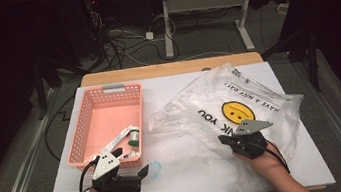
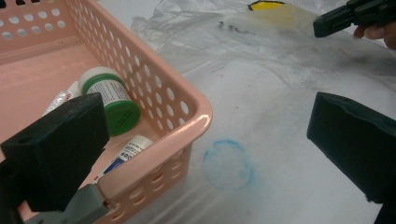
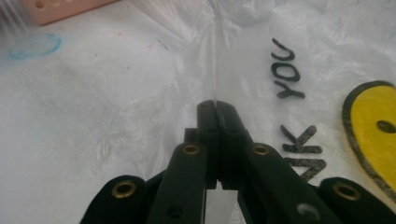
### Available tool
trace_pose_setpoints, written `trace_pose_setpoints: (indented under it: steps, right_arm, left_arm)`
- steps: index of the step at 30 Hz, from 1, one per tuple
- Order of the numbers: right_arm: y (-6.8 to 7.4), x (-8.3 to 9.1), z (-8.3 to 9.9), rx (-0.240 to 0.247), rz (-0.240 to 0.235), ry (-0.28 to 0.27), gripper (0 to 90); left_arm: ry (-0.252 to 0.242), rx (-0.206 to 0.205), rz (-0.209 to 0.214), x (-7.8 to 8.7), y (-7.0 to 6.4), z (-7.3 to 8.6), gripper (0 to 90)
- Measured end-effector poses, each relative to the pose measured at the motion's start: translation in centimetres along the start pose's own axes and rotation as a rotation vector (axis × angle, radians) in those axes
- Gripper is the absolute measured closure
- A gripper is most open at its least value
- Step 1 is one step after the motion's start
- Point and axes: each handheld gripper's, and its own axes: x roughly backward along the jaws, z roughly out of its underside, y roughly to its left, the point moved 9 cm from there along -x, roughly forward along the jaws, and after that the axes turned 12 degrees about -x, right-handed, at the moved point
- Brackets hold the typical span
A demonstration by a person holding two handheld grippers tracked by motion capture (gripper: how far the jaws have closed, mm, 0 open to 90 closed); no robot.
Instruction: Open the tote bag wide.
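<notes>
A clear plastic bag (image 1: 254,95) printed with a yellow smiley and "THANK YOU" lies crumpled on the right half of the white table (image 1: 190,179). My right gripper (image 1: 223,140) is shut on a fold of the bag (image 3: 243,42); its fingertips (image 3: 217,109) pinch the thin film, which rises from between them. On the left stands a pink perforated basket (image 1: 92,118) with a green-capped jar (image 2: 112,100) and white tubes (image 2: 130,149) in its near right corner. My left gripper (image 2: 205,144) is open, one jaw over the basket's near corner, the other over the table, nothing between.
A faint blue ring (image 2: 228,164) marks the table just right of the basket's near corner. The right gripper (image 2: 338,19) appears far off in the left gripper view. Behind the table are a desk frame (image 1: 166,21) and loose cables (image 1: 120,42) on the floor.
</notes>
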Motion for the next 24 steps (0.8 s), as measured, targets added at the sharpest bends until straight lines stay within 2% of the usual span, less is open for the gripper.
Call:
trace_pose_setpoints:
  steps: [9,11,14,19,24]
  right_arm:
    - [0.2,1.8,-2.1,0.043,0.031,-0.122,90.0]
    - [0.3,2.0,-2.6,0.035,0.029,-0.146,90.0]
    - [0.4,2.4,-3.2,0.043,0.034,-0.166,90.0]
    - [0.2,2.8,-4.4,0.009,0.039,-0.211,90.0]
    - [0.4,2.7,-5.1,0.021,0.053,-0.220,90.0]
  left_arm:
    - [-0.003,-0.006,-0.002,-0.1,-0.1,-0.1,0.0]
    - [-0.007,-0.003,-0.004,0.0,-0.2,-0.2,0.0]
    - [-0.010,-0.011,-0.002,0.1,-0.2,-0.3,0.0]
    - [-0.015,0.009,0.000,-0.4,0.5,-0.4,0.0]
    - [-0.014,0.006,-0.001,-0.5,0.7,-0.5,0.0]
